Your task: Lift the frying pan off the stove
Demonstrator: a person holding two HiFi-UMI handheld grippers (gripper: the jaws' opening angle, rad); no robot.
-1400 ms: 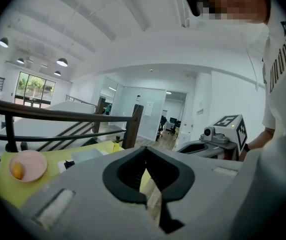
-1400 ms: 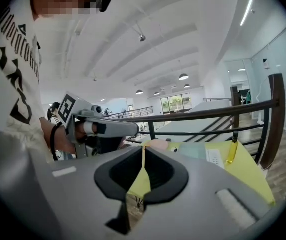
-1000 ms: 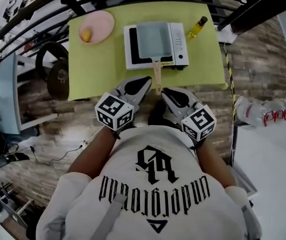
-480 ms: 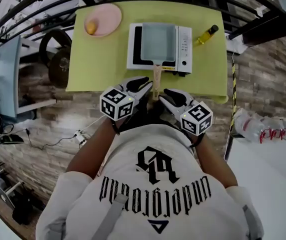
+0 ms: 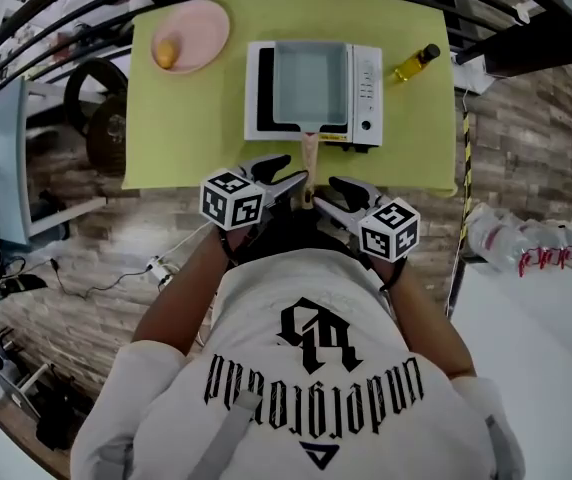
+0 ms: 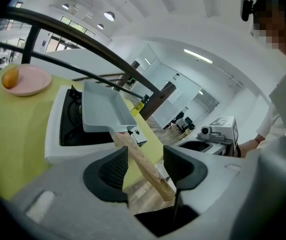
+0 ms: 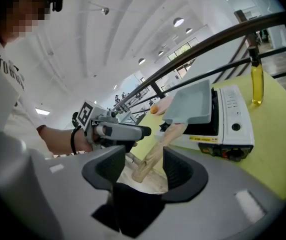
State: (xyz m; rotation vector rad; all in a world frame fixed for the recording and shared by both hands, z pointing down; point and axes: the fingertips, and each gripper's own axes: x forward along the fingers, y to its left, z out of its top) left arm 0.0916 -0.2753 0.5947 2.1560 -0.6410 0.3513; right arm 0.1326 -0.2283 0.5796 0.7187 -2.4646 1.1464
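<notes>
Both opening: left gripper (image 5: 286,173), right gripper (image 5: 329,193) straddle pan handle (image 5: 309,156) overhanging table (image 5: 186,118) edge.

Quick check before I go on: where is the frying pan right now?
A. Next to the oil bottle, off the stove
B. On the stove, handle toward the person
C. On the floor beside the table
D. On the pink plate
B: the frying pan sits on top of the stove, and its wooden handle sticks out over the table's near edge toward the person.

Green table (image 5: 196,118) holds stove (image 5: 367,93), plate (image 5: 204,30), oil bottle (image 5: 416,64).
</notes>
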